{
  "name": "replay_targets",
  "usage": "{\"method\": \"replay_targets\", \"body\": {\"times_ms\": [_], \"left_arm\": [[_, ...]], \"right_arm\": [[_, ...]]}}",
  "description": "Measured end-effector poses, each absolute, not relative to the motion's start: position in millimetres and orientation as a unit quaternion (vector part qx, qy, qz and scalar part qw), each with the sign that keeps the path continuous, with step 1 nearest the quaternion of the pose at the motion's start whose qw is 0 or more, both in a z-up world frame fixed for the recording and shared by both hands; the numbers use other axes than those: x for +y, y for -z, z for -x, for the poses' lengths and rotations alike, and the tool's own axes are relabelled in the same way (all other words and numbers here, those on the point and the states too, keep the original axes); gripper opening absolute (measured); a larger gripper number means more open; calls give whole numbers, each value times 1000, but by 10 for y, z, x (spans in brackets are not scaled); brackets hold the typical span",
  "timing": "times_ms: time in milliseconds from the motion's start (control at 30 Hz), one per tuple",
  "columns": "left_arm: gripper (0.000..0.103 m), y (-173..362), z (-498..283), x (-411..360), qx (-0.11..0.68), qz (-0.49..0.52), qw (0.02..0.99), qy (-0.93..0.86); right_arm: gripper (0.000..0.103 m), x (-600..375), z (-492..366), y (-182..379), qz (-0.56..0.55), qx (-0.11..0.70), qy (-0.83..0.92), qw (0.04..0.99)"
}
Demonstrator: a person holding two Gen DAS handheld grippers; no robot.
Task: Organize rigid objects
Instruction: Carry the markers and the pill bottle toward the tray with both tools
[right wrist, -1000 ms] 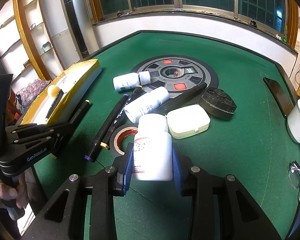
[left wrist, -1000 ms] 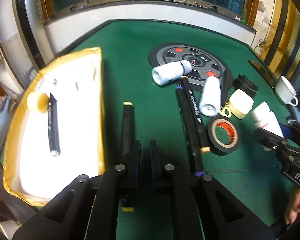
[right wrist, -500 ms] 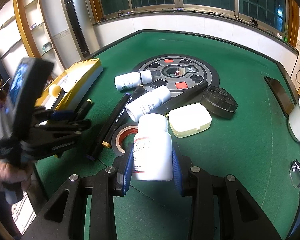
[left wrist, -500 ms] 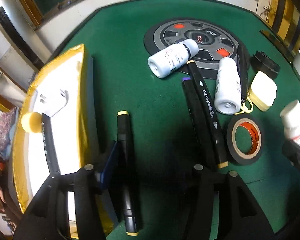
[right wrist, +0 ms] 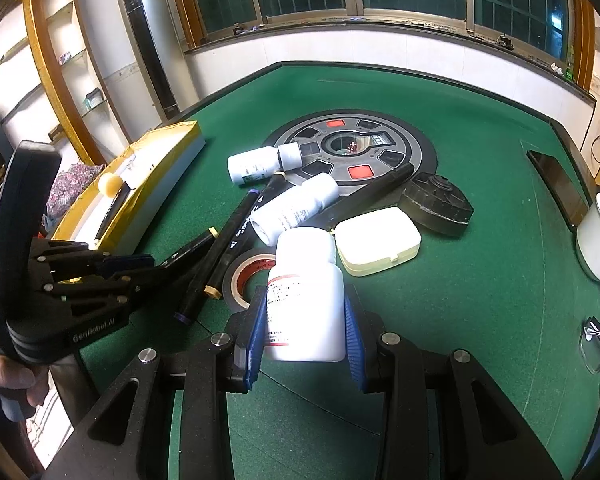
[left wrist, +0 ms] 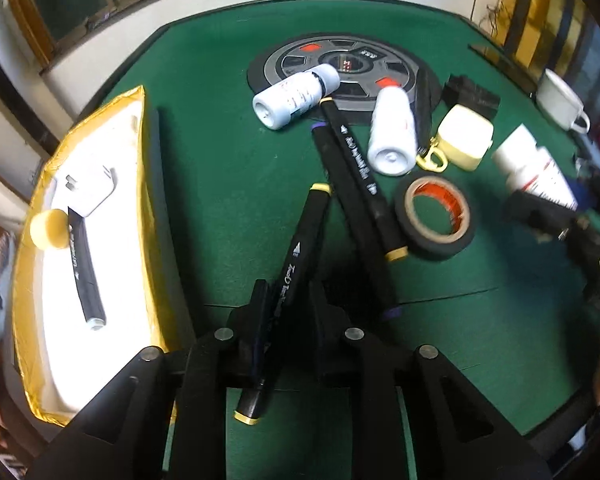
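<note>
The marker point(left wrist: 296, 264) with yellow ends lies slanted on the green table point(left wrist: 220, 160), its near half clamped between the fingers of the left gripper point(left wrist: 286, 308), which are pressed together on its barrel. Its far cap points toward the tape roll point(left wrist: 434, 220), and its near cap sticks out behind the jaws. Whether the marker is lifted off the felt is hard to tell from either view.

Between this marker and the tape roll lie two more black markers point(left wrist: 356, 184) side by side, one with a purple end. Left of the held marker stands the yellow-rimmed tray point(left wrist: 144, 152), which holds a black pen point(left wrist: 82, 272), a small yellow ball point(left wrist: 49, 228) and a white plug point(left wrist: 90, 192).

Beyond the tape roll lie two white bottles point(left wrist: 296, 96) on their sides at the edge of the round grey disc point(left wrist: 340, 68), and a cream case point(left wrist: 466, 140).

The right gripper point(right wrist: 306, 324) is clamped on a large white bottle point(right wrist: 306, 304), held above the table just right of the tape roll. A cup point(right wrist: 596, 236) stands well to the right.
</note>
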State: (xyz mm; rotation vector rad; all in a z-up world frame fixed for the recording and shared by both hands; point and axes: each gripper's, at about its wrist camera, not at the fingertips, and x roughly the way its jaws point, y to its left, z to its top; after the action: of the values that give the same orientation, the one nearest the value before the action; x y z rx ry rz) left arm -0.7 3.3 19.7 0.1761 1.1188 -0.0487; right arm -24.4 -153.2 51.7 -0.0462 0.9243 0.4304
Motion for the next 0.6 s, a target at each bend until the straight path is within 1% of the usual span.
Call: {"method": "replay_targets", "body": {"times_ms": [200,267,367,600], "left_arm": [[17,-159,-24,40,523,-85,847,28],[15,-167,-12,24,516,-86,852,27],[13,-175,61,21,513,-34,856,59],[13,-299,214,168,479,57,872,80]], "right_arm": [[32,-1531,245,-521,24,442,-206,873],[32,-1531,248,-525,23,442,-206,873],[31,-1533,251,-525,23,440,-207,874],[31,-1523,239,-507,21,442,-208,872]]}}
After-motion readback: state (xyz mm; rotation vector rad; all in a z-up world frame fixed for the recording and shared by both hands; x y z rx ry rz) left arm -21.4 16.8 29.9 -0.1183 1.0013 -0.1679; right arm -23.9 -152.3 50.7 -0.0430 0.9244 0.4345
